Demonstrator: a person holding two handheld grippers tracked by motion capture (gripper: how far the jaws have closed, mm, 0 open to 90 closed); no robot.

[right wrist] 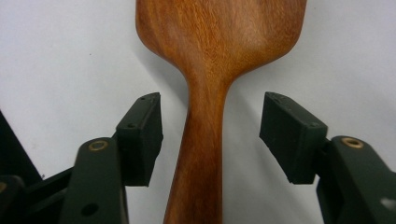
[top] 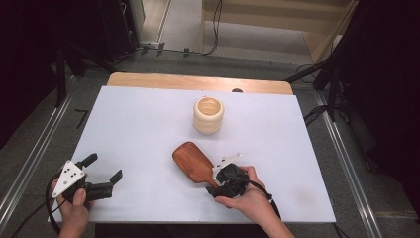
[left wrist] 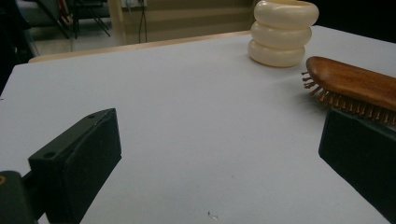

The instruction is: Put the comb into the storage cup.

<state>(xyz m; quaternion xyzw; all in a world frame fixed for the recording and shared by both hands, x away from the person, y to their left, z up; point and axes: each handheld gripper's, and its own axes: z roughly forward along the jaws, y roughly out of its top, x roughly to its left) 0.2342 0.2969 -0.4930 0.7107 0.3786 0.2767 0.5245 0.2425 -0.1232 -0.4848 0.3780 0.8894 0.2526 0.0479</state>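
Observation:
A brown wooden hairbrush [top: 190, 161] lies bristles down on the white table [top: 143, 124], its handle pointing toward the person. My right gripper [top: 216, 174] is at that handle. In the right gripper view the handle [right wrist: 205, 140] runs up between the two black pads [right wrist: 142, 135] with a gap on each side, so my right gripper [right wrist: 212, 116] is open around it. My left gripper [top: 104, 167] rests at the table's near left, open and with nothing between its jaws. From the left gripper view [left wrist: 219, 149] the brush head [left wrist: 355, 84] shows at the right.
A cream ribbed cup [top: 208, 115] stands upright behind the brush, near the table's middle back; it also shows in the left gripper view [left wrist: 283, 32]. A wooden strip [top: 198, 82] edges the far side. Cables and dark stands surround the table.

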